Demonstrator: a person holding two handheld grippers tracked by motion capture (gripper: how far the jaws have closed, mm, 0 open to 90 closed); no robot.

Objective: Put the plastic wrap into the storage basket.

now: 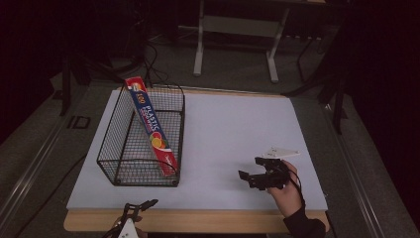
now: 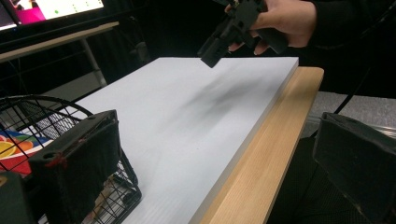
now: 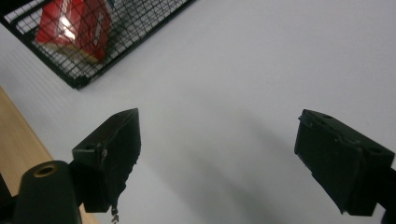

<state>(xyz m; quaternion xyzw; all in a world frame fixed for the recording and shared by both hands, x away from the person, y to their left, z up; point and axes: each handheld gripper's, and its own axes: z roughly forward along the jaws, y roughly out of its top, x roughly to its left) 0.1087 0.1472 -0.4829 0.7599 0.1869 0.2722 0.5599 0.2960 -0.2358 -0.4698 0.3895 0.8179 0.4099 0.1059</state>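
White board [image 1: 223,134] holds wire basket [image 1: 111,153] with plastic-wrap box [image 1: 151,124].

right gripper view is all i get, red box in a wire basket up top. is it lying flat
Observer: No, the box leans with its far end on the basket's back rim.
Operator: whats printed on it
Observer: "PLASTIC" in white on a blue stripe.
Operator: wheres the other hand-held gripper
Observer: The left hand-held gripper is at the table's near wooden edge, open and empty.
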